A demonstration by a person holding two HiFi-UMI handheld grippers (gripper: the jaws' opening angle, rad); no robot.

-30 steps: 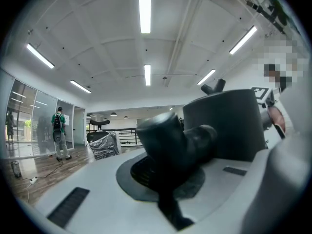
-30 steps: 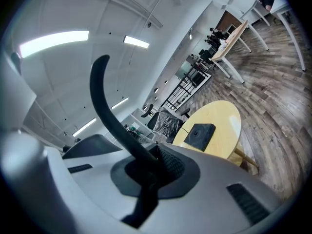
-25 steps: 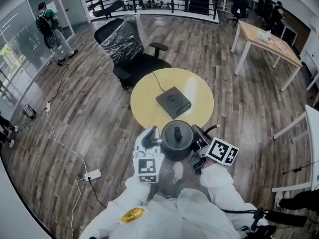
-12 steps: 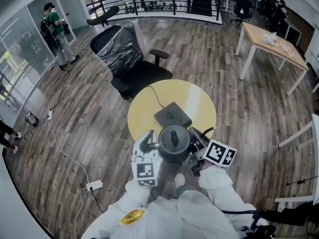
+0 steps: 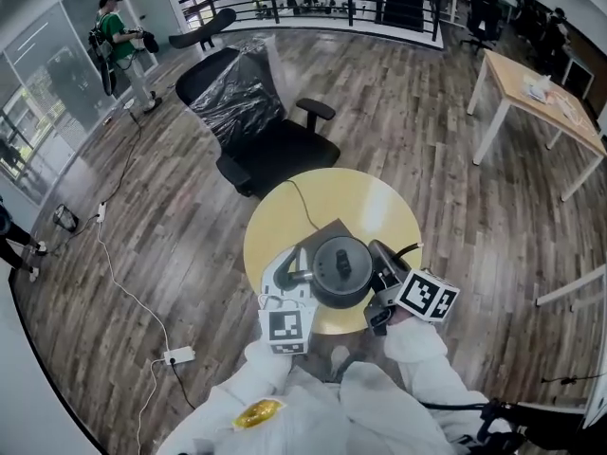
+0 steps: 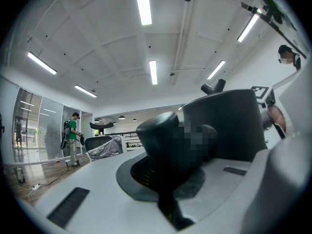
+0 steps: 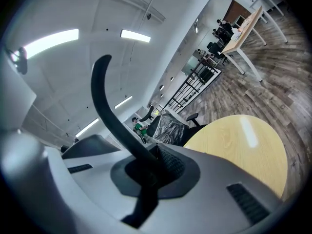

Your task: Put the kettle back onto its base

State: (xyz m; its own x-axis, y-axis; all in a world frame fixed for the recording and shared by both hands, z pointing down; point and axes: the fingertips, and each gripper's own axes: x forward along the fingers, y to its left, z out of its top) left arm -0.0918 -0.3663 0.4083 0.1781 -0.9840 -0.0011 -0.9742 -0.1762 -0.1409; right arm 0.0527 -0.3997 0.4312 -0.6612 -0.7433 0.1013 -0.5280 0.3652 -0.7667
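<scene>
Over the round yellow counter [image 5: 365,197], the black kettle [image 5: 341,271] hangs partly above its base [image 5: 321,237], lid on, contents hidden. Left claw [image 5: 296,275] is clamped on the spout, right claw [image 5: 379,271] on the thin handle [image 7: 109,116].

Bare tabletop [image 5: 375,207] beyond the base [image 5: 321,234], cable [image 5: 303,202] trailing to far edge, office chair [image 5: 270,145] close behind table.

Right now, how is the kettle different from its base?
The kettle is round; the base is square and flat. The kettle is gripped by the left tool and the right tool; the base lies on the yellow table with a cord attached. Both are dark grey.
</scene>
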